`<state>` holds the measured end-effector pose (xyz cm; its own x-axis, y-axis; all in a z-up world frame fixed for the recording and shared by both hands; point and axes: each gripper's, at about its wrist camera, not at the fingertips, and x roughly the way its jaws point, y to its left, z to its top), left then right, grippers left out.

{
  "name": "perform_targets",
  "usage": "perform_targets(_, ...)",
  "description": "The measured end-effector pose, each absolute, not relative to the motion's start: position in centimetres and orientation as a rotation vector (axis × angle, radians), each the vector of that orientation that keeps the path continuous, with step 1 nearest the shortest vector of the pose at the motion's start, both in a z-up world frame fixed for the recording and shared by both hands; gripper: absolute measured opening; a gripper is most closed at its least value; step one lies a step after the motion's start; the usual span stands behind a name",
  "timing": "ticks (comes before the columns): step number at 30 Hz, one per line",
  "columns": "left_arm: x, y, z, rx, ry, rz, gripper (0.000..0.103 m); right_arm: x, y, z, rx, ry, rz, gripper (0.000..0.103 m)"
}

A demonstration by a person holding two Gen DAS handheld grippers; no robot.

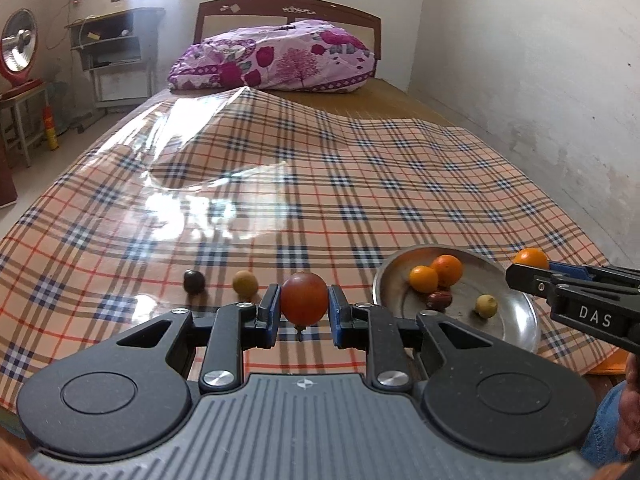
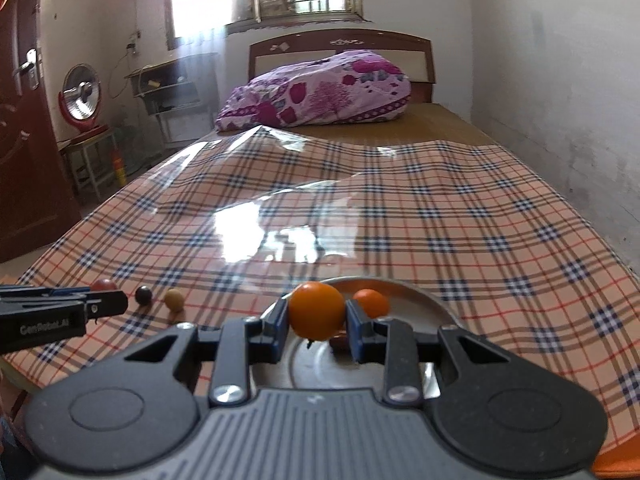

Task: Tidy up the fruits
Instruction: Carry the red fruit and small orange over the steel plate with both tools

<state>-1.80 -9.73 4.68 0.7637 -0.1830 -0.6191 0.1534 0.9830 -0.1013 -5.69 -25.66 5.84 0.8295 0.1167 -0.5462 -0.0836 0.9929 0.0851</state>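
My left gripper is shut on a round red fruit, held just above the plaid cloth left of the metal plate. My right gripper is shut on an orange fruit over the plate; the fruit also shows in the left wrist view. The plate holds two orange fruits, a dark red date and a small yellow-green fruit. On the cloth lie a dark plum and a tan fruit.
The plaid cloth covers a bed under a clear plastic sheet. A folded purple quilt lies by the headboard. A wall runs along the right. A heater fan and a shelf stand at the left.
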Motion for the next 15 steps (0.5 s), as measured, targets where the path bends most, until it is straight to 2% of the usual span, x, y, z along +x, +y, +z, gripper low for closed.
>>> perform_targets(15, -0.9, -13.7, 4.0, -0.021, 0.710, -0.264, 0.025, -6.2, -29.4, 4.6, 0.108, 0.604, 0.002, 0.031)
